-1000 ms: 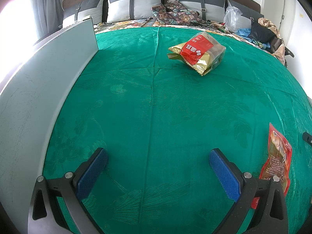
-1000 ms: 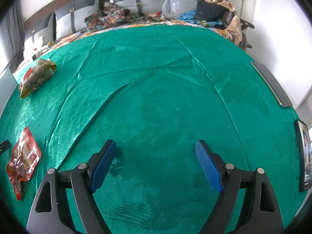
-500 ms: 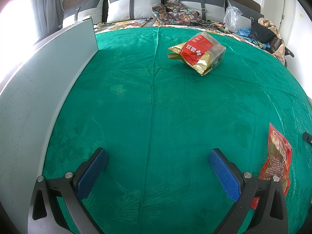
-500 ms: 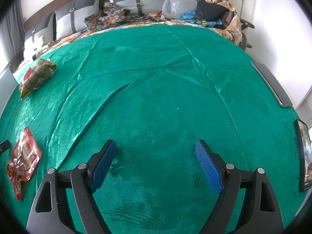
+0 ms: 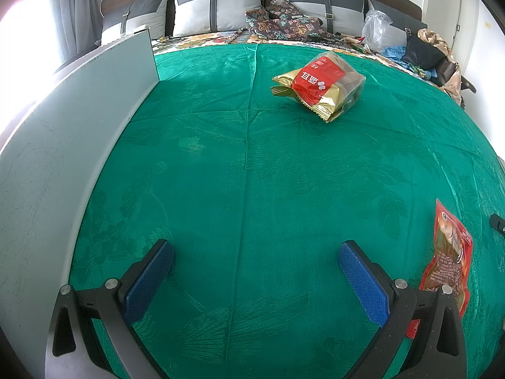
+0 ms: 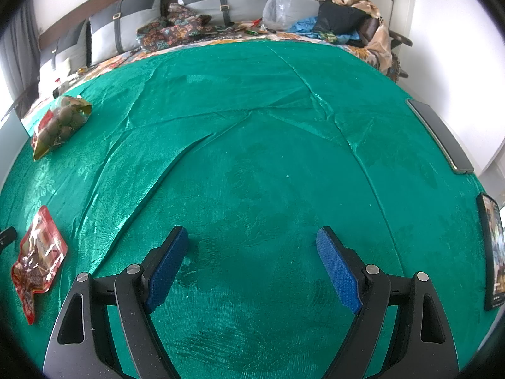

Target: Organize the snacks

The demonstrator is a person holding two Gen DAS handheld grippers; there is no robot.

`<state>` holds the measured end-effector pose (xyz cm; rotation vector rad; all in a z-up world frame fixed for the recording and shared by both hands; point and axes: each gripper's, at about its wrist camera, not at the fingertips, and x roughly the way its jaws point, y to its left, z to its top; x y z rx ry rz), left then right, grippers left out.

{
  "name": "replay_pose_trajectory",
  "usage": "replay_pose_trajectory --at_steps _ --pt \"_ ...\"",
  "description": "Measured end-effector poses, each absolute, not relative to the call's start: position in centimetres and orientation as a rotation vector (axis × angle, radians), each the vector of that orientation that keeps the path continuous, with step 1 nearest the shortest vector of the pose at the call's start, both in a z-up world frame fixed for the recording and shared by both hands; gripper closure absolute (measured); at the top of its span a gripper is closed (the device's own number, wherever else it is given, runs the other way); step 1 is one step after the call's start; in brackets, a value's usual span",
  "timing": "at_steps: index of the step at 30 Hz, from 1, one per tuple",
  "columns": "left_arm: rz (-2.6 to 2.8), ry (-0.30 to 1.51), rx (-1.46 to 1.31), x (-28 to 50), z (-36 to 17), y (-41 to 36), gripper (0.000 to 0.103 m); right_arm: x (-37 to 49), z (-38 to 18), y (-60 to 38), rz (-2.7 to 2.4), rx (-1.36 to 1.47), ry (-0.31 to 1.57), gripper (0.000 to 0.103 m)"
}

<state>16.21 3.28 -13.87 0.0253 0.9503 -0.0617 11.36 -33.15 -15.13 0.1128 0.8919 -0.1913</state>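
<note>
A puffy red-and-gold snack bag lies far ahead on the green bedspread, towards the pillows. A flat red snack pouch lies close to the right finger of my left gripper, which is open with only cloth between its blue pads. In the right wrist view the same bag sits at the far left and the flat pouch lies at the near left. My right gripper is open over bare bedspread, holding nothing.
A tall pale grey panel stands along the left of the bed. Pillows, patterned cloth, a clear plastic bag and clothes crowd the headboard end. A dark slim device and a lit phone screen lie at the right edge.
</note>
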Motion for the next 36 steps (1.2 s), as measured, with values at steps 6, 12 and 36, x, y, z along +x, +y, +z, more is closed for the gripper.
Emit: replay_pose_trajectory --at_steps 6,12,36 --pt "-0.105 0.952 0.052 16.3 -13.8 3.2 0.0 11.4 -15.2 -33.1 -0.192 0.113 0.892 0.017" --pt "-0.137 0.951 0.067 16.2 -13.6 3.3 0.0 11.3 -15.1 -33.1 -0.187 0.111 0.891 0.016" --pt "-0.138 0.951 0.065 16.5 -13.6 3.2 0.0 12.4 -13.2 -23.4 0.18 -0.122 0.852 0.018"
